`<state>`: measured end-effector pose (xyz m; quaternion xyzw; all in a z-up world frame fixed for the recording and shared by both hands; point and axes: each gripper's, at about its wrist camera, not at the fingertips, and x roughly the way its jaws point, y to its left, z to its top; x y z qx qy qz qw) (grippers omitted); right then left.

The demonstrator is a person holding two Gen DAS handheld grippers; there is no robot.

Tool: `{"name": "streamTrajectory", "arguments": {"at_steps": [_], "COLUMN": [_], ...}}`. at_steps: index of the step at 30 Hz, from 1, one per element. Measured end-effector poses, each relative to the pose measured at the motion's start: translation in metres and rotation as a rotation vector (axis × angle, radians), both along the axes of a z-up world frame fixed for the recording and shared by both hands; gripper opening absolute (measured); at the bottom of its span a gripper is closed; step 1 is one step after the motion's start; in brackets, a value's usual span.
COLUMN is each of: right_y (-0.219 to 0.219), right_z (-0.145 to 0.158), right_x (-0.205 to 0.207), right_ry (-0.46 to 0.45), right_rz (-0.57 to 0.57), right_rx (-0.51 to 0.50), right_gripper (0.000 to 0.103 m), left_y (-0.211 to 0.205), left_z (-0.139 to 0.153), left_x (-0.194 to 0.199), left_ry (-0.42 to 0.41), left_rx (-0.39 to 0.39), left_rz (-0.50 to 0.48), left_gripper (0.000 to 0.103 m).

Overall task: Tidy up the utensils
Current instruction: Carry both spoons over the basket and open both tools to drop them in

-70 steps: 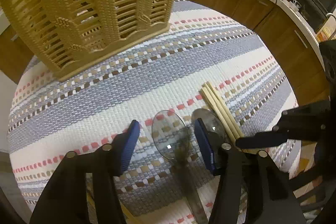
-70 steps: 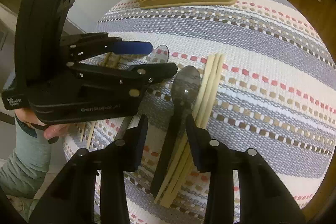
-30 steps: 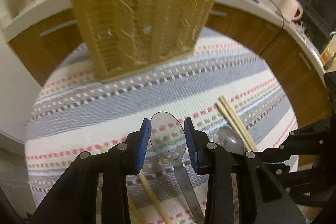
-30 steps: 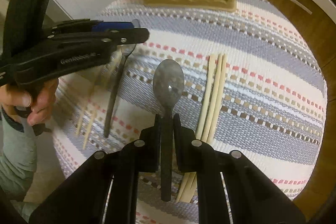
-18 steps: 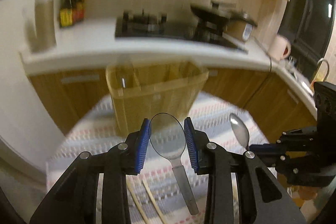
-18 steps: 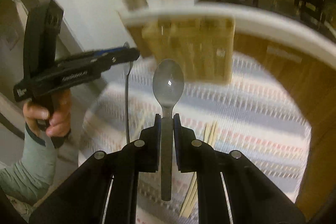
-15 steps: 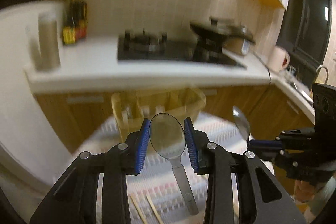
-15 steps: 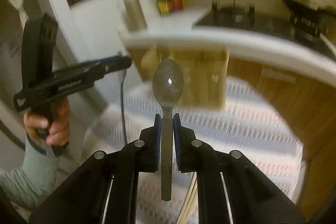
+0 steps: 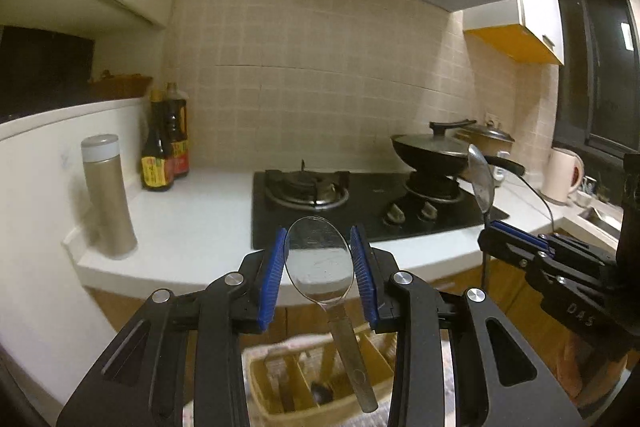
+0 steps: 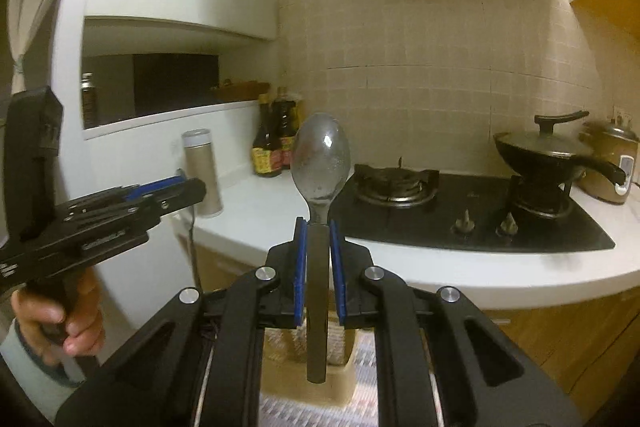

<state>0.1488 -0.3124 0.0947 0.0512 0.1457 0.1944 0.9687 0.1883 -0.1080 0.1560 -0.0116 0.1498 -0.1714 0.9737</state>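
While the left hand-held gripper (image 9: 319, 271) is held up in the air, its two blue pads (image 9: 270, 275) squeeze the round bowl of a clear spoon (image 9: 320, 263) from both sides. The spoon's handle hangs down toward the camera. Below it and a little ahead sits the tan utensil basket (image 9: 320, 383), with its open boxes facing up.

The right hand-held gripper (image 10: 318, 267) is clamped on the handle of a grey metal spoon (image 10: 321, 163). That spoon stands straight up, with its bowl above the pads. Its handle tip hangs down in front of the basket (image 10: 308, 371), which sits on a striped cloth (image 10: 368, 379).

Past both spoons is a white worktop (image 9: 192, 219) with a black stove (image 9: 360, 203). A black pan (image 10: 548, 151) sits on the stove, off to the right. To the left stand a grey flask (image 9: 106, 195) and two dark bottles (image 9: 164, 155).
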Motion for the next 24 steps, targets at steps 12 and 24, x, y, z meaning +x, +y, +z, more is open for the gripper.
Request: {"name": "streamTrajectory", "arguments": {"at_steps": [12, 24], "right_y": [0.01, 0.005], "right_z": [-0.066, -0.091], "right_x": [0.06, 0.058], "right_ry": [0.061, 0.057], "right_rz": [0.01, 0.036], "right_rx": [0.033, 0.038], "right_gripper": [0.01, 0.01], "left_y": [-0.007, -0.012], "left_z": [-0.047, -0.072], "left_x": [0.045, 0.045], "left_ry": [0.007, 0.019], "left_rx": [-0.004, -0.004], "left_rz": [0.028, -0.008], "left_gripper": [0.031, 0.032]}}
